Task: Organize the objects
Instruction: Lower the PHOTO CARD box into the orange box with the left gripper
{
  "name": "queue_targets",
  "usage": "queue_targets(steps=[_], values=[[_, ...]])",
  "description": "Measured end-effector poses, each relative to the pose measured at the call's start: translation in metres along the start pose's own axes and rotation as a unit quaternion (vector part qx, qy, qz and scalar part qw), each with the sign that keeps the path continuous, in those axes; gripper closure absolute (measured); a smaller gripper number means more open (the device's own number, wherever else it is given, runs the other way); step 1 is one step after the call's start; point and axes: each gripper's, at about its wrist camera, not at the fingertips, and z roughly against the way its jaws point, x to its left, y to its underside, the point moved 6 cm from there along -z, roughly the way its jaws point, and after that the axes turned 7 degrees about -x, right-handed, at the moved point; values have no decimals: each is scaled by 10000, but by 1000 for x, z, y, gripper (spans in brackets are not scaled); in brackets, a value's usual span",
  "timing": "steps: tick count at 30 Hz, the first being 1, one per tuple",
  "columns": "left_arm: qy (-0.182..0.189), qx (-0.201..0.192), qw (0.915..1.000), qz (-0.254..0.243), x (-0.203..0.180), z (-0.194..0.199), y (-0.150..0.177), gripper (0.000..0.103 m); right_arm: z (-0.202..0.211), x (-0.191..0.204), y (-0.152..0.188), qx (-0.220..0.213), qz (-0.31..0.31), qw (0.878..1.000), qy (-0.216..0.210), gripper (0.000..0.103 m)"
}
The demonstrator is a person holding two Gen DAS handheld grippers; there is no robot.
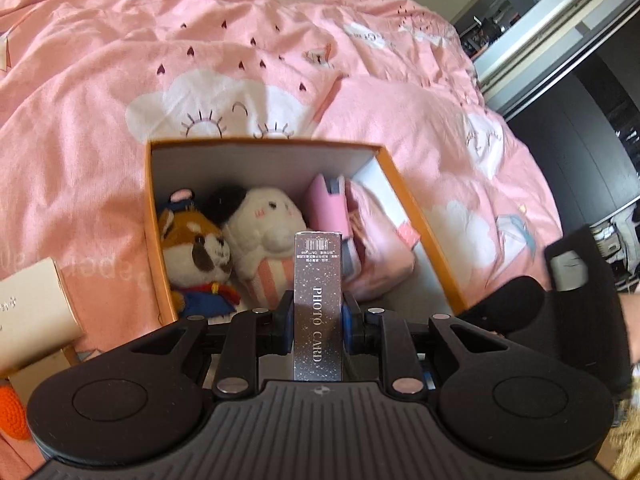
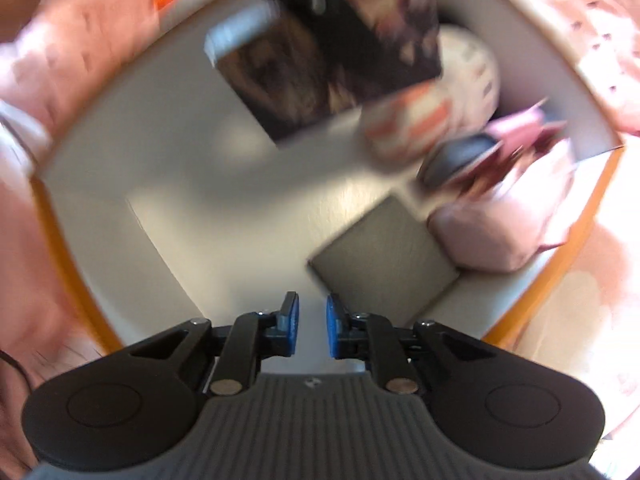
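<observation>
Left gripper (image 1: 318, 322) is clamped on the silver card box (image 1: 318, 300), held over the near rim of the orange box (image 1: 256, 145). Best lowered onto the bare floor beside the plush toys (image 1: 232, 240), released only once seated. Right gripper (image 2: 307, 325) hangs over the box interior, jaws nearly together, nothing between them. Readable: "PHOTO CARD" on the box, "PaperCrane" on the duvet (image 1: 240, 52).

Bright daylight, left wrist view sharp, right wrist view smeared by motion blur, fisheye bending at edges
</observation>
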Motion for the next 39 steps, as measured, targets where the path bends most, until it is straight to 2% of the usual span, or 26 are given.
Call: queue_targets(steps=[3, 7, 10, 11, 14, 17, 19, 22, 24, 29, 36, 39], values=[[36, -175, 9998, 93, -1, 2, -14, 78, 23, -15, -17, -709, -596, 9948, 432, 85], [7, -291, 9993, 225, 0, -6, -26, 78, 33, -41, -31, -1592, -1742, 9669, 967, 77], [19, -321, 9990, 296, 1, -16, -32, 78, 28, -54, -36, -2051, -2161, 9480, 1123, 68], [39, -333, 9990, 308, 1, -19, -34, 78, 26, -56, -38, -2135, -2240, 9443, 1121, 68], [13, -337, 9985, 440, 5, -29, -40, 78, 16, -64, -43, -2176, -2357, 9374, 1355, 68], [112, -247, 9974, 670, 10, -37, -44, 78, 14, -75, -46, -2124, -2314, 9369, 1536, 69], [111, -252, 9970, 728, 11, -41, -45, 78, 10, -80, -46, -2126, -2247, 9372, 1610, 72], [230, -150, 9954, 914, 10, -49, -45, 78, 7, -88, -36, -2136, -2289, 9341, 1717, 86], [263, -77, 9947, 990, 9, -56, -43, 78, 6, -89, -28, -2149, -2313, 9339, 1679, 89], [-63, -54, 9951, 989, 11, -74, -39, 78, 6, -85, -23, -2184, -2354, 9322, 1670, 89], [-267, -86, 9945, 1005, 7, -87, -42, 78, 3, -92, -22, -2250, -2540, 9271, 1591, 89], [-658, 38, 9958, 636, 1, -92, -43, 77, 1, -94, -23, -2266, -2513, 9283, 1542, 89]])
